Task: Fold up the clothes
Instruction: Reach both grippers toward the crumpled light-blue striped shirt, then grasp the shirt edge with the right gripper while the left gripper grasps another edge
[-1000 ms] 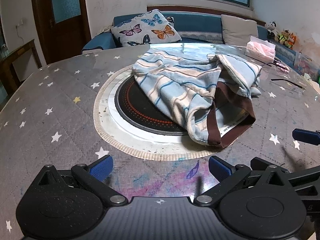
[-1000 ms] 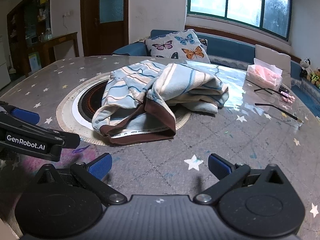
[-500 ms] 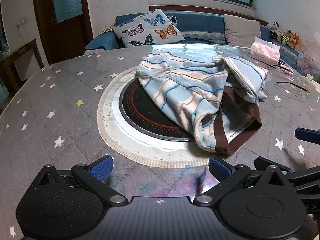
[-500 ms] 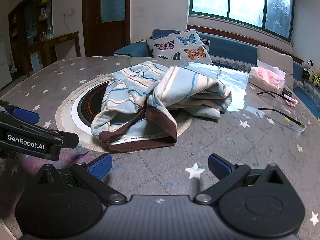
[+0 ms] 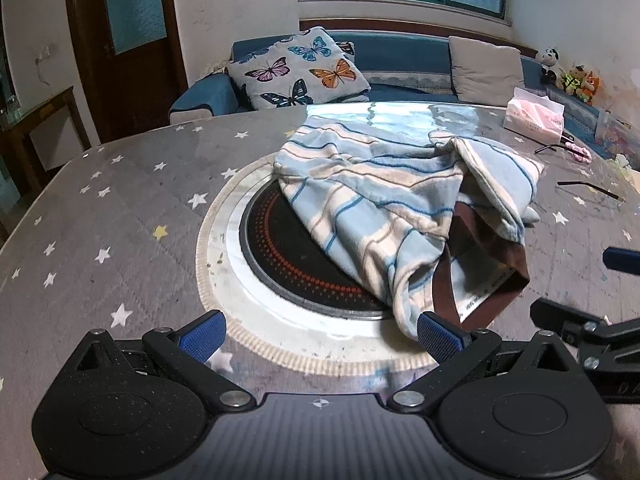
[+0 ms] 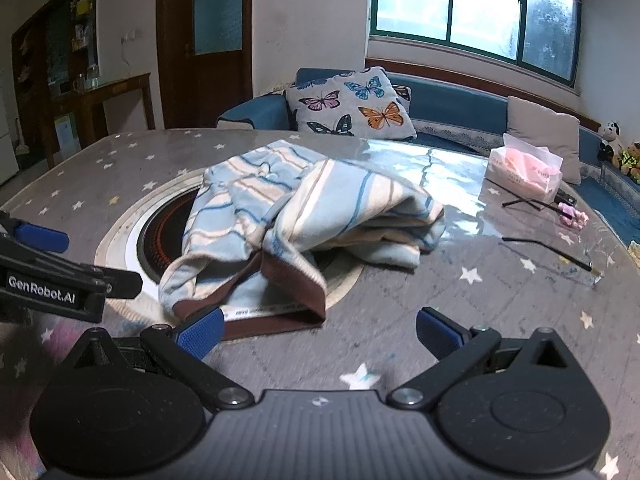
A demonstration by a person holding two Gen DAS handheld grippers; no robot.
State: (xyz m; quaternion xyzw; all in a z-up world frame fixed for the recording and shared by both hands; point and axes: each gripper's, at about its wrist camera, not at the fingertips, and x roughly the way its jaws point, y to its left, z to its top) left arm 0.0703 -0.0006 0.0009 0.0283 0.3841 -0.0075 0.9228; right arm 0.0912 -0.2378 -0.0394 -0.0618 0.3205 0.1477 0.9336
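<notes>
A crumpled light-blue striped fleece garment [image 5: 400, 200] with a brown waistband [image 5: 500, 292] lies on the round table, partly over the black hob. It also shows in the right wrist view [image 6: 304, 208]. My left gripper [image 5: 320, 338] is open and empty, its right fingertip [image 5: 438, 338] just short of the garment's near hem. My right gripper [image 6: 318, 334] is open and empty, its left fingertip [image 6: 200, 330] right at the brown waistband [image 6: 272, 320]. Each gripper shows at the edge of the other's view.
The grey star-patterned table cover [image 5: 100, 220] surrounds a round black hob [image 5: 288, 256] with a pale ring. A pink tissue pack [image 6: 524, 168], thin black sticks [image 6: 544, 244] and small items lie at the table's right. A blue sofa with a butterfly cushion [image 5: 296, 68] stands behind.
Both grippers have moved forward toward the garment, which now looks larger and closer. Both stay open. The garment has not moved.
</notes>
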